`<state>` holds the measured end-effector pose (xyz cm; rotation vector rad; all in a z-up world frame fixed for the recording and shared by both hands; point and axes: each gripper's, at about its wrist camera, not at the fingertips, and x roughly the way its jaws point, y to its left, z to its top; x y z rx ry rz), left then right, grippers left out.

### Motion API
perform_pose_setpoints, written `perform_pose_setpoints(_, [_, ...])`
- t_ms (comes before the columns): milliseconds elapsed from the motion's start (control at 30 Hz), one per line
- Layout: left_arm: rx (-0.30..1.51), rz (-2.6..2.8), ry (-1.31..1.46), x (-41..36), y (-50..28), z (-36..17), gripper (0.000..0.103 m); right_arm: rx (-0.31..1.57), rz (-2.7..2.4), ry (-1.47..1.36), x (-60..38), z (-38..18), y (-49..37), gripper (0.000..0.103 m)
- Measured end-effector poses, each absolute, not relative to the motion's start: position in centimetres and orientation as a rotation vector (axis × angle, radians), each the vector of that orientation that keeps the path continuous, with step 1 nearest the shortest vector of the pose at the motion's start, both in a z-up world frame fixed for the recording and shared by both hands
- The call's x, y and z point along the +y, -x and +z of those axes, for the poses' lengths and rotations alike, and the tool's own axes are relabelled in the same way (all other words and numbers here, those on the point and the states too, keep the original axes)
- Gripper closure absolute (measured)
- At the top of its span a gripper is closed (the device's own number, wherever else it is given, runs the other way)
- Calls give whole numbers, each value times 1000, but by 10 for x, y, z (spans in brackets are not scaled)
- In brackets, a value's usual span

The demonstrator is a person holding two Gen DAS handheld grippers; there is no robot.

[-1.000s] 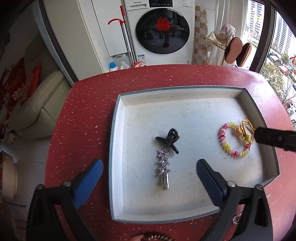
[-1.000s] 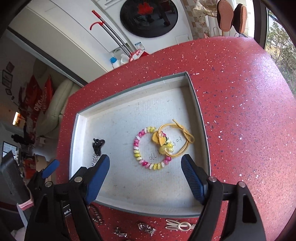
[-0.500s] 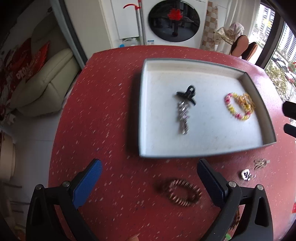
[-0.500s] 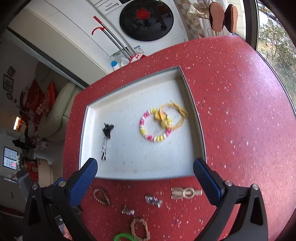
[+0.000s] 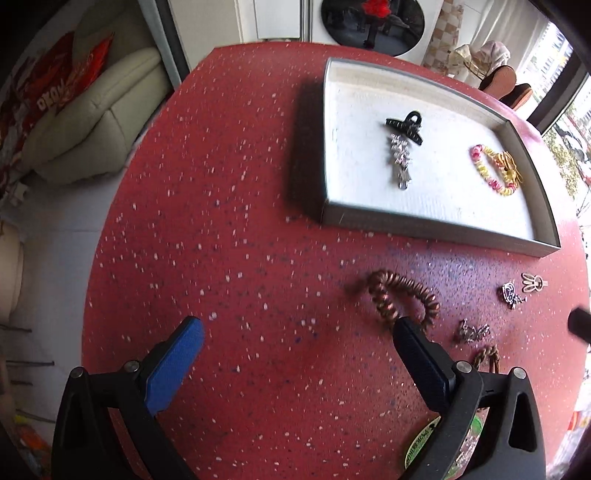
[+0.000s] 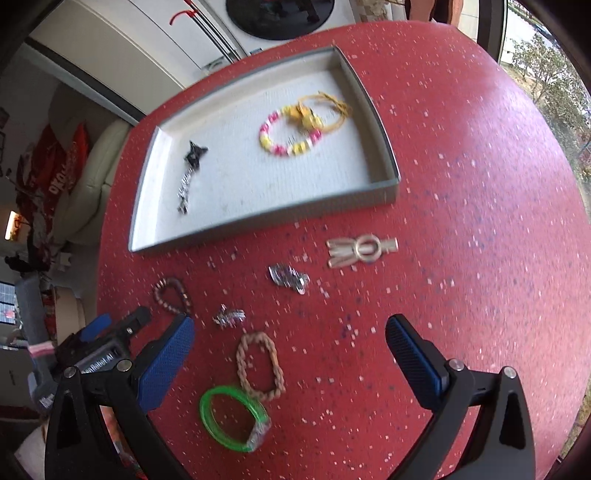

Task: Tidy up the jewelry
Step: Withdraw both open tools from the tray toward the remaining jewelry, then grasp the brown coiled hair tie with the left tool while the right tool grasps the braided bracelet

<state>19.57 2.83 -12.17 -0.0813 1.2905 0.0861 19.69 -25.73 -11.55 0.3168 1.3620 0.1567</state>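
A grey tray [image 5: 436,225] [image 6: 258,218] holds a black claw clip [image 5: 404,127] [image 6: 195,155], a sparkly silver clip [image 5: 400,162], a pink-and-yellow bead bracelet [image 5: 491,173] [image 6: 288,136] and a yellow cord [image 6: 332,107]. Loose on the red table in front lie a brown coil tie [image 5: 395,295] [image 6: 171,295], two silver pieces [image 6: 229,317] [image 6: 290,278], a beige clip [image 6: 362,249], a tan braided bracelet [image 6: 258,365] and a green bangle [image 6: 232,421]. My left gripper [image 5: 295,332] is open, its right finger beside the coil tie. My right gripper [image 6: 290,326] is open over the braided bracelet.
The red speckled table [image 5: 221,221] is round, with its edge close on the left. Beyond it are a cream sofa [image 5: 92,122] and a washing machine [image 5: 369,22]. Bare tabletop [image 6: 480,184] lies right of the tray.
Both grippers have drawn back from over the tray to the table in front of it, so the loose pieces have come into view. The right jaws have spread wider.
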Motion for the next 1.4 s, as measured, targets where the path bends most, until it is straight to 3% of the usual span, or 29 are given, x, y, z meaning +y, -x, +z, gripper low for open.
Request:
perform_pose_setpoints(433, [1326, 72, 220, 29, -195, -132, 0, 1426, 77, -230, -249, -138, -170, 0])
perform_pose_setpoints(933, [1321, 76, 164, 1, -216, -146, 0, 1442, 30, -91, -224, -152, -166, 0])
perform_pose_setpoints(1067, [1311, 76, 147, -3, -216, -147, 0, 1441, 16, -52, -213, -155, -169, 14])
perform_pose_setpoints(1167, [1302, 76, 129, -7, -217, -148, 0, 1435, -2, -1, -202, -159, -169, 32])
perform_pose_setpoints(1400, [1289, 49, 58, -23, -221, -150, 2, 1407, 26, 53, -176, -154, -158, 53])
